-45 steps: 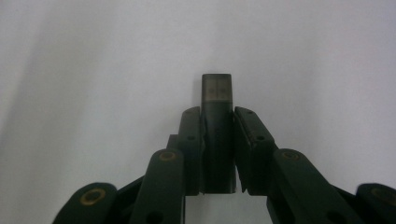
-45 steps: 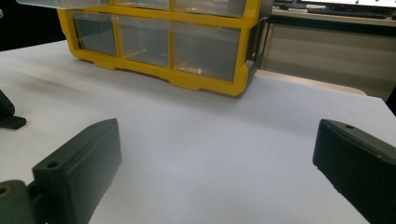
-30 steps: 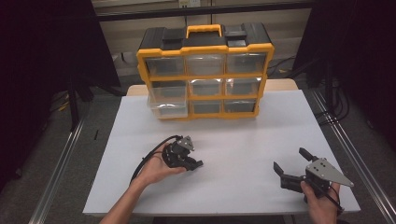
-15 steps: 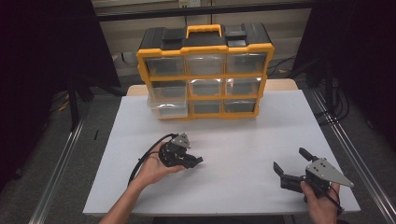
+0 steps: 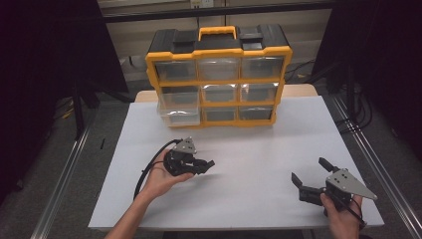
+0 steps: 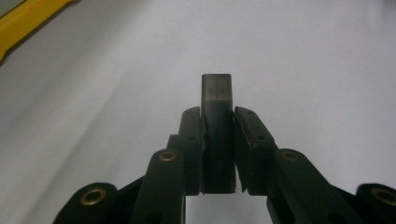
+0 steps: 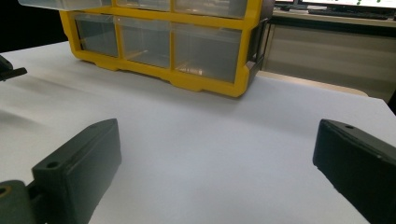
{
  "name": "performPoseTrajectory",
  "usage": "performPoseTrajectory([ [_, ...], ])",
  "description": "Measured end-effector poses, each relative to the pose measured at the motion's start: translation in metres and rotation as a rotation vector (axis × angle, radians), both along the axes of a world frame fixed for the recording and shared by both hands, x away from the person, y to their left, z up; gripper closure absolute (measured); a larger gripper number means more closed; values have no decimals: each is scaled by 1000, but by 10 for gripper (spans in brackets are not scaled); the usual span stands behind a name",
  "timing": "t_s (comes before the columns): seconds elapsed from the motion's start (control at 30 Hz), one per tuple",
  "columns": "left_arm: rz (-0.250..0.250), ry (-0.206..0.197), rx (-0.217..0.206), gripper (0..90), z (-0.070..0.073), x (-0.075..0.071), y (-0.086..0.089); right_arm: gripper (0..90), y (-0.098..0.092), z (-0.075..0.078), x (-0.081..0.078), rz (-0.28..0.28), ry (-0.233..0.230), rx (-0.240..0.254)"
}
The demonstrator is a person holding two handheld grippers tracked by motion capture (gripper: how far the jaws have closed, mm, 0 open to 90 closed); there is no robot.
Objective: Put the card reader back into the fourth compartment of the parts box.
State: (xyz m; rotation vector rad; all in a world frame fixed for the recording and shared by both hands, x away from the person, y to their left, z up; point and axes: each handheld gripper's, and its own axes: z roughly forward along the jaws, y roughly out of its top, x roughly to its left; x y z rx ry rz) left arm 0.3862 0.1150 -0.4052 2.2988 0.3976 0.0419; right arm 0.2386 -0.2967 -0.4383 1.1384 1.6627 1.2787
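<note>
near the counter's (image 5: 259,149) front-left, the left gripper (image 5: 205,165) has its jaws clamped on a small dark block (image 6: 216,126), whose long axis runs along the jaws, its tip pointing toward the right edge. at the back edge stands a yellow drawer organizer (image 5: 219,74). by the front-right corner, the right gripper (image 5: 309,174) has its jaws spread wide, holding nothing.

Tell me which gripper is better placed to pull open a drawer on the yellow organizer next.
Probably the right gripper: its jaws stand wide apart with nothing between them, and its camera faces the organizer. The left gripper is clamped on a small dark block, so it would have to set that down first.
</note>
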Motion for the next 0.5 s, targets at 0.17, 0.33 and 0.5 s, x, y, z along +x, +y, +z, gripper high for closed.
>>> performPoseTrajectory([
  [0.17, 13, -20, -27, 737, 6, 0, 5, 11, 0, 0, 0, 0, 1, 0],
  [0.33, 16, -18, -55, 737, 11, 0, 10, 11, 0, 0, 0, 0, -1, 1],
  [0.5, 28, -37, -93, 737, 20, -3, 14, 11, 0, 0, 0, 1, -2, -1],
])
